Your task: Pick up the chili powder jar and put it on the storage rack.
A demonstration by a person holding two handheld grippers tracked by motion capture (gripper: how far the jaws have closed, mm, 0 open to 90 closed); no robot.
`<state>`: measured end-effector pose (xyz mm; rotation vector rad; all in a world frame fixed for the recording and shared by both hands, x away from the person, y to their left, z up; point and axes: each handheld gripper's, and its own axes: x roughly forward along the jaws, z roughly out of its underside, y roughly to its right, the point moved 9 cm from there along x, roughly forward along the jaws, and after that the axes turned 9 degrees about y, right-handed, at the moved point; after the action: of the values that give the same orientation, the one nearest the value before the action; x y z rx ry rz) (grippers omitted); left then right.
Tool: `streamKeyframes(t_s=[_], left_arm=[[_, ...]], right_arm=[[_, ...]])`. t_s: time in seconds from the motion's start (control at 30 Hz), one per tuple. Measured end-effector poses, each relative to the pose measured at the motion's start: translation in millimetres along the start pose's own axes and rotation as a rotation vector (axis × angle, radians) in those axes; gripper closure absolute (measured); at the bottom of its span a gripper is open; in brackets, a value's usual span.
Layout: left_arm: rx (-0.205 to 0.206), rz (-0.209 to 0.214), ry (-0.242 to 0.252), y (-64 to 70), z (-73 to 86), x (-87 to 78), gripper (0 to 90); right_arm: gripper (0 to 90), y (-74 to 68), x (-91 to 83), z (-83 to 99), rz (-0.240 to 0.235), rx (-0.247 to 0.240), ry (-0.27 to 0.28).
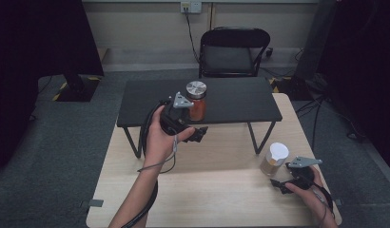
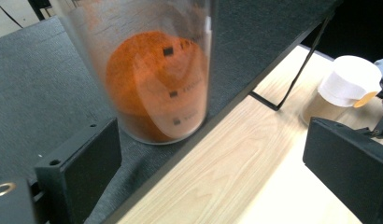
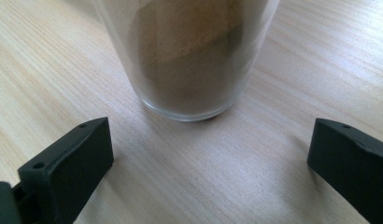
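Two jars from the high view: an orange-powder jar [image 1: 197,101] with a metal lid on the black shelf [image 1: 240,102], and a white-lidded jar [image 1: 275,159] on the wooden table [image 1: 217,190]. In the left gripper view, the left gripper [image 2: 210,172] is spread wide, orange powder heaped inside the glass just ahead. In the right gripper view, the right gripper [image 3: 210,161] is spread too, with brown powder in the jar just ahead.

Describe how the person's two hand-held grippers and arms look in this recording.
Both are black. The left gripper and right gripper each carry a grey three-cornered plate on top and end in two blocky black jaws with small screw holes. A dark cable trails along the left forearm. Both forearms are bare, no sleeves.
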<state>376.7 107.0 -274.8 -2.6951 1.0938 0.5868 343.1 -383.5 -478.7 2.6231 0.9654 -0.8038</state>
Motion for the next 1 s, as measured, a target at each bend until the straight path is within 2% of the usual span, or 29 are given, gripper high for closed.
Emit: streamKeyframes(t_s=[0.57,1.0], left_arm=[[-0.004,0.040,0.015,10.1,24.0,-3.4,4.0],[-0.018,0.060,0.006,14.7,46.5,3.3,3.8]], right_arm=[[0.0,0.0,0.0,0.0,0.000,0.000,0.000],[0.0,0.0,0.0,0.0,0.000,0.000,0.000]])
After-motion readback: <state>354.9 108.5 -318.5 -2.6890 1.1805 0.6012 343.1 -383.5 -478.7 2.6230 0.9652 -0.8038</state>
